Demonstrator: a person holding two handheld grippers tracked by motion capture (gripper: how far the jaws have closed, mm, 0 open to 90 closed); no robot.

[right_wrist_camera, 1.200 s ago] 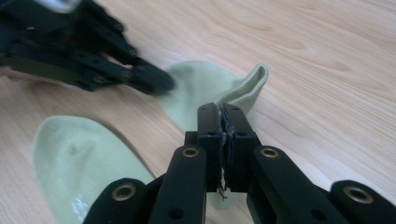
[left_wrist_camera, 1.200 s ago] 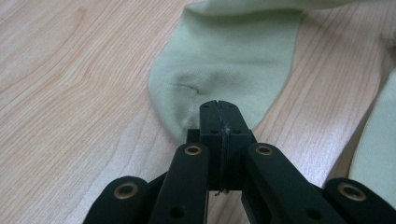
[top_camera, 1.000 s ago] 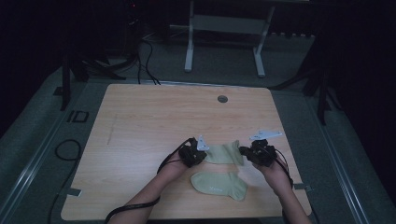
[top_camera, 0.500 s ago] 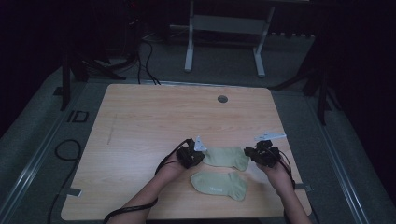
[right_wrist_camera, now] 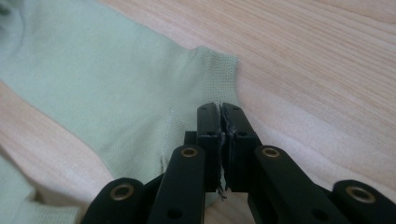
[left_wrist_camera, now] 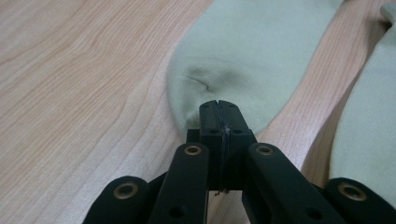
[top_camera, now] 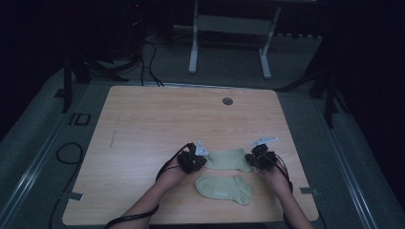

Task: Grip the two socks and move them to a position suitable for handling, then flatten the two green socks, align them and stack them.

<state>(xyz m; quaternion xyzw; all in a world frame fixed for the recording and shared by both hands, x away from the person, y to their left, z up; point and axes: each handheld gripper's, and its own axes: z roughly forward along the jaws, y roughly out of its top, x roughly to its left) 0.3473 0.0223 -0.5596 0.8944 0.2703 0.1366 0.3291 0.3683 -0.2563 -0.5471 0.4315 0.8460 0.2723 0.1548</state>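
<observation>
Nearest the person, a pale green sock lies flat on the wooden table, untouched, just in front of both hands and close to the table's near edge. Just beyond it a second pale green sock lies stretched crosswise between the two grippers, the two socks close together with a narrow strip of bare wood between them. The left gripper is at that sock's rounded toe end; in the left gripper view its jaws are pressed together with the edge of the toe fabric pinched between them, and the cloth puckers just ahead of the tips. The right gripper is at the opposite, ribbed cuff end; in the right gripper view its jaws are likewise clamped tight on the sock's edge, cloth caught between the pads. Farther off, a small round grey grommet sits in the tabletop near its far edge, well apart from the socks.
</observation>
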